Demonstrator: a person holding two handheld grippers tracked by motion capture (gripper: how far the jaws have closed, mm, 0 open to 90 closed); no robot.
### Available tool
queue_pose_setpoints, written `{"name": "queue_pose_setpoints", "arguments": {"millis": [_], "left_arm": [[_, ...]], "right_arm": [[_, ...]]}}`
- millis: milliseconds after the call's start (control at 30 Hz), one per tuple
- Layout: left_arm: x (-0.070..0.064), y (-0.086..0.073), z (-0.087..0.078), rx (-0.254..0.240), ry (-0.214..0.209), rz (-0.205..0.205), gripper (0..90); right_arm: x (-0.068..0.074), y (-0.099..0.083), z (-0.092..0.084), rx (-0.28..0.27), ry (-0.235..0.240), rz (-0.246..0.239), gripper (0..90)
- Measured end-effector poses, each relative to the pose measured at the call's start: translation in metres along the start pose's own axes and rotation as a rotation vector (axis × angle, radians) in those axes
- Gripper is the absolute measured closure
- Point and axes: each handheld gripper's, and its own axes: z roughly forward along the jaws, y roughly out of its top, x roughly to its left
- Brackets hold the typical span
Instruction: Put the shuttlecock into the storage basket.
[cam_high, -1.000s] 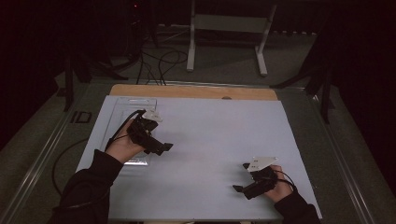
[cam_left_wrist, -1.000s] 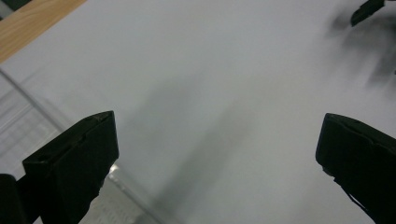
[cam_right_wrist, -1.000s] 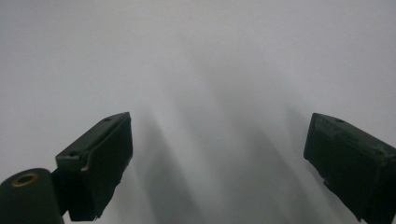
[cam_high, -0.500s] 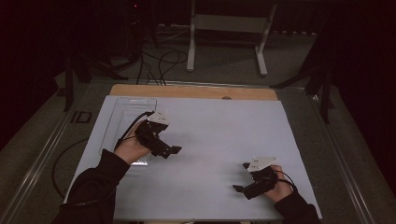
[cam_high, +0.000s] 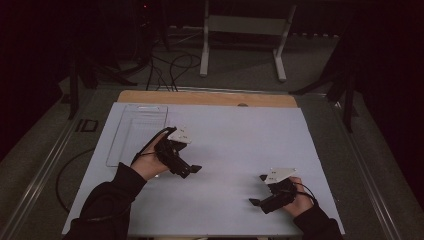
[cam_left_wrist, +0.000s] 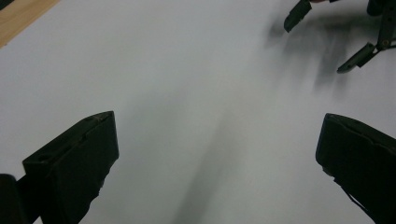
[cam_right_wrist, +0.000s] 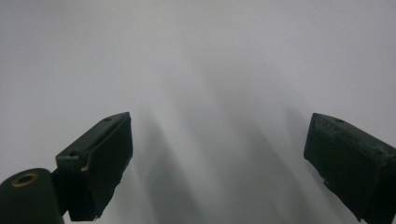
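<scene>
No writing shows; left gripper and right gripper hold nothing.

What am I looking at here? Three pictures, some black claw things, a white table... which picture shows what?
There is no robot arm here. A person sits at a table and holds a hand tool in each hand: a two-jaw gripper, a kind of pincer.

The high view looks down from above. In it you see the left gripper and the right gripper, each with a grey three-cornered plate on top and a cable trailing off.

The other two pictures come from small cameras riding on the grippers themselves. Each looks forward between its own two black jaws, which rise from the bottom edge. The left gripper view also catches the right gripper's jaws farther off, at the top right.

On the white table top lies a clear tray, at the far left. It looks empty.

Both grippers stand wide open and hold nothing.
</scene>
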Motion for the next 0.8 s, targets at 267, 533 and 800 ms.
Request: {"name": "queue_pose_setpoints", "arguments": {"millis": [267, 533, 800], "left_arm": [[-0.005, -0.004, 0.011, 0.002, -0.059, 0.022, 0.3], [-0.008, -0.009, 0.016, -0.012, -0.098, 0.022, 0.3], [-0.013, -0.016, 0.020, -0.014, -0.124, 0.028, 0.3]], "right_arm": [[0.000, 0.000, 0.000, -0.001, 0.000, -0.001, 8.2], [0.000, 0.000, -0.001, -0.007, -0.001, 0.000, 8.2], [0.000, 0.000, -0.001, -0.008, -0.003, -0.002, 8.2]]}}
